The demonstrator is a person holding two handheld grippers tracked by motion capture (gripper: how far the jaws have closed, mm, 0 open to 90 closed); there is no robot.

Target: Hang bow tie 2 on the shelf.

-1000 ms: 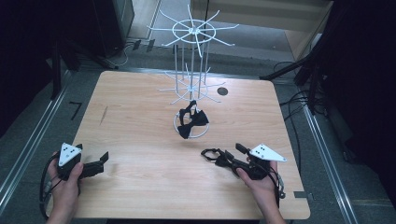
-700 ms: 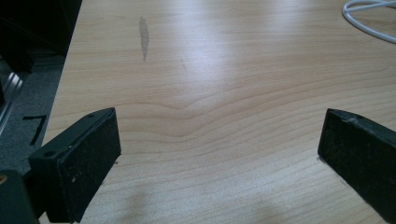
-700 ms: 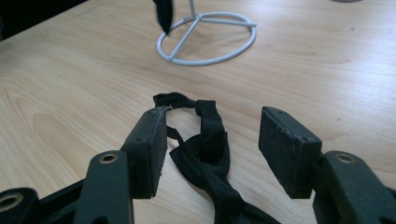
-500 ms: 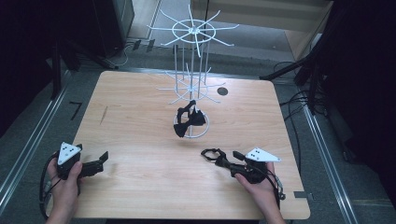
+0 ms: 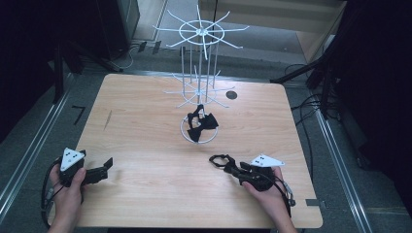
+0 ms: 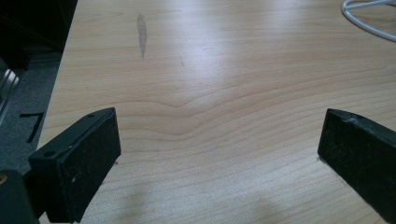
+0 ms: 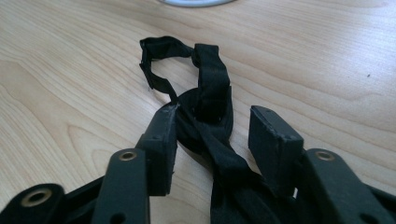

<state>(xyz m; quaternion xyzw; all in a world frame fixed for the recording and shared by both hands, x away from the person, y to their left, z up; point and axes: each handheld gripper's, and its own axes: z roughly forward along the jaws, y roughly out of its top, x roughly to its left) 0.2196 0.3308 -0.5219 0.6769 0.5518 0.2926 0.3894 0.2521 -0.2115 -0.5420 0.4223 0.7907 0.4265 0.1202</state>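
pale wood grain runs across the table (image 5: 145,131), with dark floor and cables round it. at the far middle stands a white wire rack (image 5: 200,63), spokes fanned at two heights, its ring base on the wood; a black bow-like piece of fabric (image 5: 201,122) hangs from a low spoke just over that ring.

the work in hand is the black strap (image 7: 205,100), a narrow band of soft webbing looped and twisted on itself, lying on the near right part of the table, well apart from the rack. the right gripper (image 7: 212,128) sits low over it with the strap running between its jaws. those jaws have just been closing and stand at a middling gap; one pad looks to touch the band on one side while the other pad stands clear of it, so i would not call it pinched yet. in the high view the right gripper (image 5: 228,164) points left and slightly far, with the loop of strap at its tip.

the left gripper (image 6: 219,154) rests at the near left of the table, jaws wide apart with nothing but bare wood between them.

the strap looks very light and limp: it will sag, fold and swing once lifted, and it won't hold a shape for threading over a spoke. flat webbing can slip from smooth pads, so the best hold is likely across the doubled section where the bands cross, leaving the open loop free beyond the tips.
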